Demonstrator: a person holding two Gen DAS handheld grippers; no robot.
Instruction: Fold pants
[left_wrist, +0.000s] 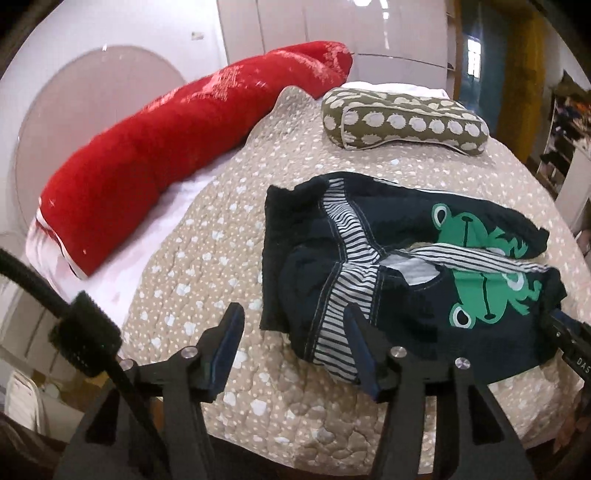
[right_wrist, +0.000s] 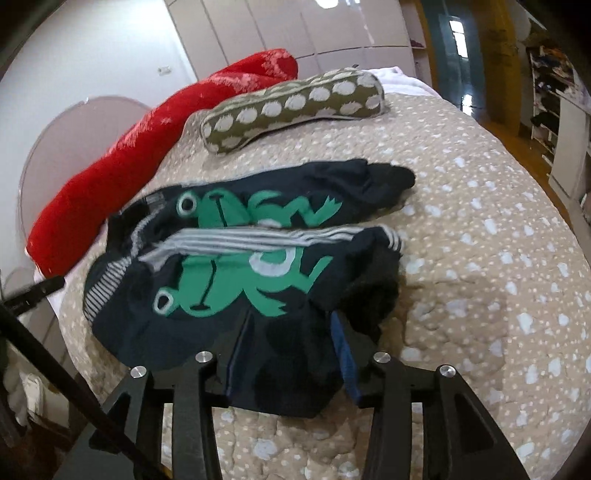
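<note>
I had the pants (left_wrist: 388, 258) lying crumpled mid-bed on the beige quilt (left_wrist: 207, 258), navy w/ green frog prints and striped lining showing, legs bunched toward the right in the left cam. Left gripper (left_wrist: 295, 343) was wide open, nothing held, hovering at the near left edge of the fabric by the striped bit; its right finger sat over the cloth, left one over bare quilt. Right gripper (right_wrist: 291, 343) was also spread, w/ the near hem lying between its fingers — not clamped as far as I could tell. My read: step was getting a first hold on the near edge. To do it well I'd close both on a single layer edge, not a bunched wad, then lift evenly so the legs drop straight. Risk: grabbing quilt w/ the cloth. Spotted cushion (left_wrist: 402, 122) and red bolster (left_wrist: 177, 147) sat far off, no obstruction.
</note>
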